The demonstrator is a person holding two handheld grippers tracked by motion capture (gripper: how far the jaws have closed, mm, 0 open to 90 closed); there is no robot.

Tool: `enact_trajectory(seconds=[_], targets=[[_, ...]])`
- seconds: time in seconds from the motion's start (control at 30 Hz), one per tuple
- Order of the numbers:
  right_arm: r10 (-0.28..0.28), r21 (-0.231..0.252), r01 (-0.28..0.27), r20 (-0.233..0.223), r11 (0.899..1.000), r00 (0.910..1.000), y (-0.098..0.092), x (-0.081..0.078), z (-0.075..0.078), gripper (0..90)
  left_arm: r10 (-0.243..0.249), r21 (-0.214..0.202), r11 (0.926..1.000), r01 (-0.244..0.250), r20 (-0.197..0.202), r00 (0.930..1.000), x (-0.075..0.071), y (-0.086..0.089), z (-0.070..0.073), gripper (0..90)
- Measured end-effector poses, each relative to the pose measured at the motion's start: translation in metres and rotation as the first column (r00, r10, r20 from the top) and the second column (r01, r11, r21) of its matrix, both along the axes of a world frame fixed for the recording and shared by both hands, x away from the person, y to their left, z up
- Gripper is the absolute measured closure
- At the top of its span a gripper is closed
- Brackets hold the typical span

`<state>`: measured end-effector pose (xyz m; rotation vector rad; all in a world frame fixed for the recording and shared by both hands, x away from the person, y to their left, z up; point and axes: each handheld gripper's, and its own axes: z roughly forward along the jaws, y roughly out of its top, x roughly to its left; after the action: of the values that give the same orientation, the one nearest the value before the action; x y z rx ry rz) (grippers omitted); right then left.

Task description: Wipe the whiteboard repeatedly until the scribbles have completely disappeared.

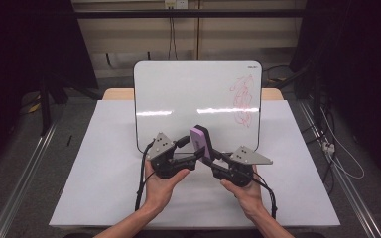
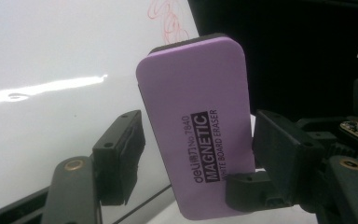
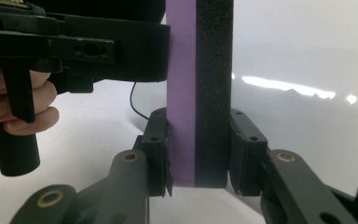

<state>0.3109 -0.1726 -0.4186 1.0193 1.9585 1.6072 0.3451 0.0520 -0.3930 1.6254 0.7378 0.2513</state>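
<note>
Holding the purple foam whiteboard eraser with its black felt pad [image 3: 199, 93] upright above the table, our right gripper [image 3: 199, 154] clamps it across its thickness. Our left gripper [image 2: 191, 154] straddles its purple face, jaws not yet pressing. We judge the handover half done; the red scribble [image 1: 243, 99] on the white whiteboard [image 1: 178, 94] remains unwiped.

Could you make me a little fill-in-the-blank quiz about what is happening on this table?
1. The flat eraser held upright between the two hand-held grippers has a black felt side and a ____ side.
2. The scribble on the white rectangular whiteboard is drawn in ____ ink.
3. The large word printed white on black on the eraser's face is ____.
4. The right hand-held gripper clamps the eraser at its ____ end.

Missing words: purple; red; MAGNETIC; lower
</note>
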Motion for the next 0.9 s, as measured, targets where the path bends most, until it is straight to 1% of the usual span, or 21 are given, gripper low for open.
enact_trajectory(seconds=[0.1, 0.13, 0.17, 0.2, 0.33, 0.43, 0.47, 0.5, 0.57, 0.6, 0.63, 0.67, 0.87, 0.9], targets=[[0.003, 0.003, -0.003, 0.000, 1.000, 1.0000, 0.0004, -0.0004, 0.0000, 63.9, 0.001, -0.006, 1.0000, -0.001, -0.009, 1.0000, -0.0001, -0.0014, -0.0019, 33.3], [0.010, 0.006, -0.011, 0.003, 1.000, 0.9999, 0.0013, -0.0009, 0.0000, 63.9, 0.002, -0.025, 0.9997, -0.003, -0.021, 0.9998, 0.0002, -0.0019, -0.0041, 34.6], [0.009, 0.010, -0.009, 0.002, 1.000, 1.0000, 0.0018, -0.0010, -0.0003, 63.9, 0.002, -0.025, 0.9997, -0.003, -0.021, 0.9998, 0.0002, -0.0019, -0.0041, 36.4], [0.009, 0.010, -0.009, 0.002, 1.000, 1.0000, 0.0018, -0.0010, -0.0003, 63.9, -0.004, -0.022, 0.9998, 0.003, -0.027, 0.9996, 0.0006, -0.0024, -0.0047, 36.4], [0.007, 0.013, -0.007, -0.004, 1.000, 1.0000, 0.0027, -0.0007, -0.0014, 63.9, 0.005, -0.038, 0.9992, -0.007, -0.044, 0.9990, 0.0008, -0.0026, -0.0069, 38.0], [0.009, 0.019, -0.009, -0.003, 1.000, 1.0000, 0.0024, -0.0003, -0.0018, 63.9, 0.003, -0.040, 0.9992, -0.004, -0.039, 0.9992, 0.0011, -0.0032, -0.0070, 38.3], [0.007, 0.017, -0.007, -0.002, 1.000, 1.0000, 0.0024, -0.0003, -0.0017, 63.9, 0.000, -0.043, 0.9991, -0.002, -0.039, 0.9992, 0.0016, -0.0033, -0.0071, 38.5], [0.007, 0.029, -0.007, -0.008, 1.000, 0.9999, 0.0021, 0.0001, -0.0019, 63.9, -0.005, -0.052, 0.9987, 0.003, -0.042, 0.9991, 0.0026, -0.0041, -0.0071, 39.0], [0.006, 0.029, -0.006, -0.008, 1.000, 1.0000, 0.0019, 0.0003, -0.0019, 63.8, -0.006, -0.052, 0.9986, 0.004, -0.045, 0.9990, 0.0031, -0.0044, -0.0072, 39.4], [0.004, 0.024, -0.004, -0.005, 1.000, 1.0000, 0.0019, 0.0004, -0.0020, 63.8, -0.006, -0.050, 0.9987, 0.004, -0.046, 0.9989, 0.0032, -0.0048, -0.0070, 39.7], [0.003, 0.032, -0.003, -0.010, 0.999, 0.9999, 0.0015, 0.0009, -0.0025, 63.8, -0.007, -0.043, 0.9990, 0.006, -0.040, 0.9992, 0.0030, -0.0053, -0.0066, 40.3], [0.003, 0.028, -0.003, -0.007, 1.000, 1.0000, 0.0015, 0.0007, -0.0025, 63.7, -0.005, -0.038, 0.9993, 0.004, -0.028, 0.9996, 0.0021, -0.0064, -0.0057, 40.5], [0.002, 0.045, -0.002, -0.004, 0.999, 1.0000, 0.0002, 0.0002, -0.0007, 63.4, -0.008, -0.042, 0.9991, 0.006, -0.032, 0.9995, 0.0018, -0.0085, -0.0022, 41.2], [0.000, 0.043, 0.000, -0.002, 0.999, 1.0000, -0.0001, 0.0004, -0.0006, 63.1, -0.009, -0.036, 0.9993, 0.008, -0.030, 0.9995, 0.0022, -0.0090, -0.0016, 41.2]])
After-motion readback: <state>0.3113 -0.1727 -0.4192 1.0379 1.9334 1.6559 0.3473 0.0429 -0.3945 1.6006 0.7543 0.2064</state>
